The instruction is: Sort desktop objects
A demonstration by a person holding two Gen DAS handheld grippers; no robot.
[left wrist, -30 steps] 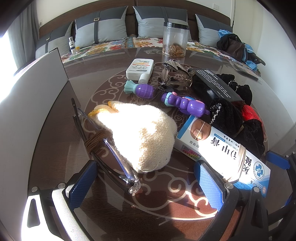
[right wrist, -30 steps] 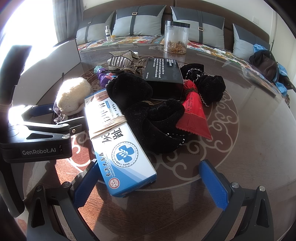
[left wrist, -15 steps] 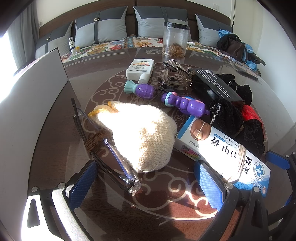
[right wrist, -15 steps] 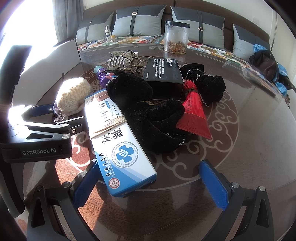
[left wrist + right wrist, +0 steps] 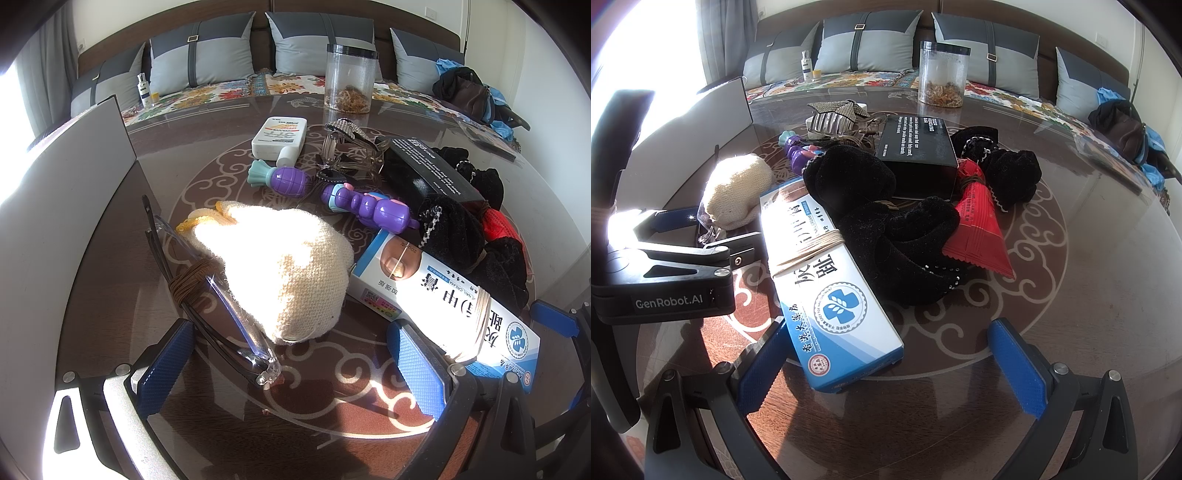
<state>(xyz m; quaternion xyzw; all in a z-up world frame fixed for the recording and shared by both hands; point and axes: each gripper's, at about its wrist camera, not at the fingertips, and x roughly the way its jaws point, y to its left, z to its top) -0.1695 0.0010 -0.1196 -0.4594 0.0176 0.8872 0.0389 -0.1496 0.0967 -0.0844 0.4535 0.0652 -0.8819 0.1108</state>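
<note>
A pile of objects lies on the round glass table [image 5: 1071, 332]. A cream knitted pouch [image 5: 280, 266] and glasses [image 5: 207, 295] bound with brown cord lie just ahead of my open, empty left gripper [image 5: 291, 373]. A blue-and-white cream box [image 5: 827, 280] lies between both grippers, its near end by the left finger of my open, empty right gripper [image 5: 890, 373]. Black velvet pouches [image 5: 886, 218], a red packet [image 5: 979, 229] and a black box [image 5: 916, 147] lie beyond. Two purple toys [image 5: 369, 206], a white sunscreen bottle [image 5: 280, 136] and a hair clip [image 5: 343, 129] lie farther back.
A clear jar [image 5: 351, 77] stands at the table's far edge. A white panel [image 5: 62, 177] stands along the left side. A sofa with grey cushions [image 5: 203, 55] runs behind the table, with a small bottle [image 5: 144, 90] and a dark bag [image 5: 469, 92] on it.
</note>
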